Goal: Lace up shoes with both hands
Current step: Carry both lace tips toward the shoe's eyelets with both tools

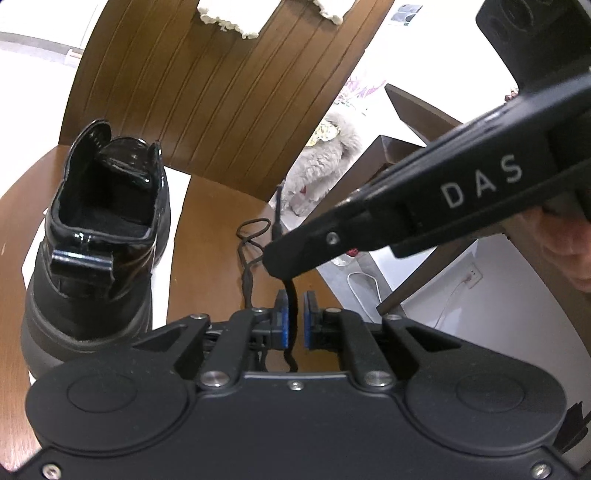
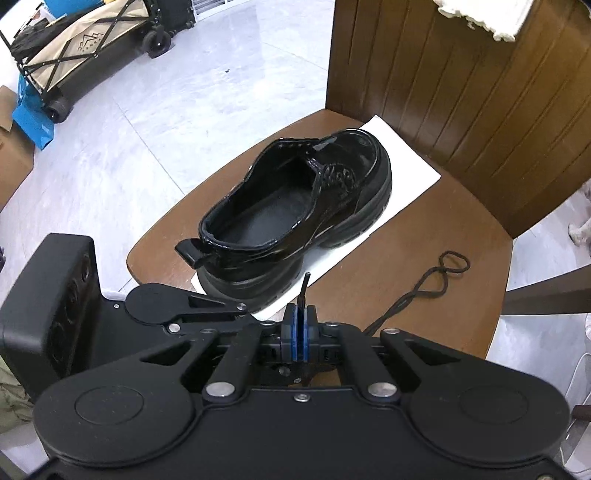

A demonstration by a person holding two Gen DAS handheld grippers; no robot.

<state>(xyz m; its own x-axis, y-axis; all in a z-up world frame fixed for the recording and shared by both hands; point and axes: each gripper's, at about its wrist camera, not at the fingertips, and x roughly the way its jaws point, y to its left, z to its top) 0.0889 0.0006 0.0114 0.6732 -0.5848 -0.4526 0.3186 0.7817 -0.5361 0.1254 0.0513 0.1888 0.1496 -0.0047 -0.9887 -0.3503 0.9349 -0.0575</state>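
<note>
A glossy black shoe (image 1: 99, 236) stands on white paper (image 2: 406, 162) on a wooden chair seat; it also shows in the right wrist view (image 2: 295, 206), heel toward me. A black lace (image 2: 424, 288) lies looped on the seat to the shoe's right. My right gripper (image 2: 300, 314) is shut on the lace, its stiff tip (image 2: 303, 286) sticking up between the pads. In the left wrist view the right gripper (image 1: 277, 258) holds the lace (image 1: 291, 306) down between my left gripper's (image 1: 295, 314) blue pads, which stand slightly apart around it.
The chair's wooden backrest (image 1: 221, 92) rises behind the shoe. A fluffy grey pet (image 1: 325, 162) lies on the floor right of the chair. A folded wagon (image 2: 74, 48) stands far left on the tiled floor. A white cloth (image 2: 487, 18) hangs over the backrest.
</note>
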